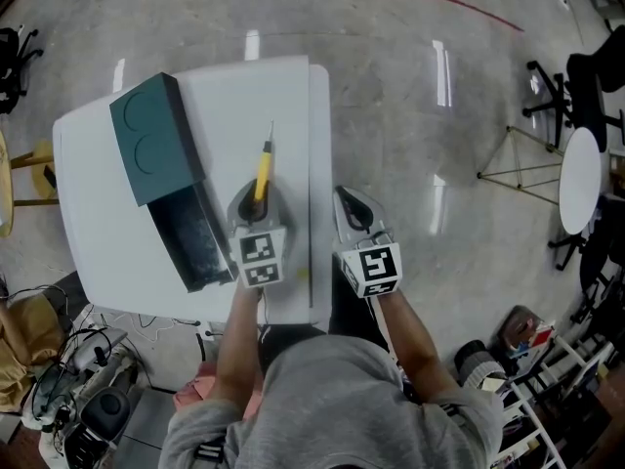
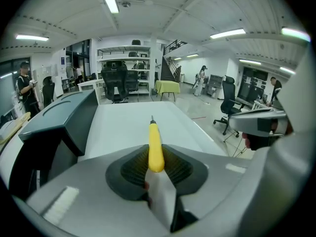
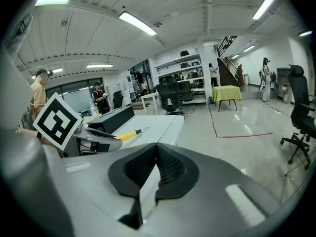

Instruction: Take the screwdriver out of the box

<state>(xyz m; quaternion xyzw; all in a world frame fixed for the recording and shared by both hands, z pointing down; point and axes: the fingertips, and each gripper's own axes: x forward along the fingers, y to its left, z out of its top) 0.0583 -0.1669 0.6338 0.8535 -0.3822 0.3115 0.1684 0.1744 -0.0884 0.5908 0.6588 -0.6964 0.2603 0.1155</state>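
Left gripper [image 1: 256,201] with its fingers [image 2: 132,168] clamped on the yellow handle of the screwdriver [image 1: 262,172]. The tool is held clear of the box [image 1: 156,149] and above the white desk [image 1: 107,223], its thin metal shaft pointing away from the person. The grip sits at the rear end of the handle, which leaves most of the tool projecting forward, probably the end that was easiest to reach inside the box. The box stands at the desk's left, its dark teal lid swung back off the black tray so the interior is open to access.

Right gripper [image 1: 354,213], fingers [image 3: 140,169] pressed together with nothing between them, hangs just past the desk's right edge. It has no evident part in this step and is likely parked there to stay out of the way.

No brand or lettering is legible. The lid bears only two round outlines, and each gripper's cube carries black-and-white square markers.
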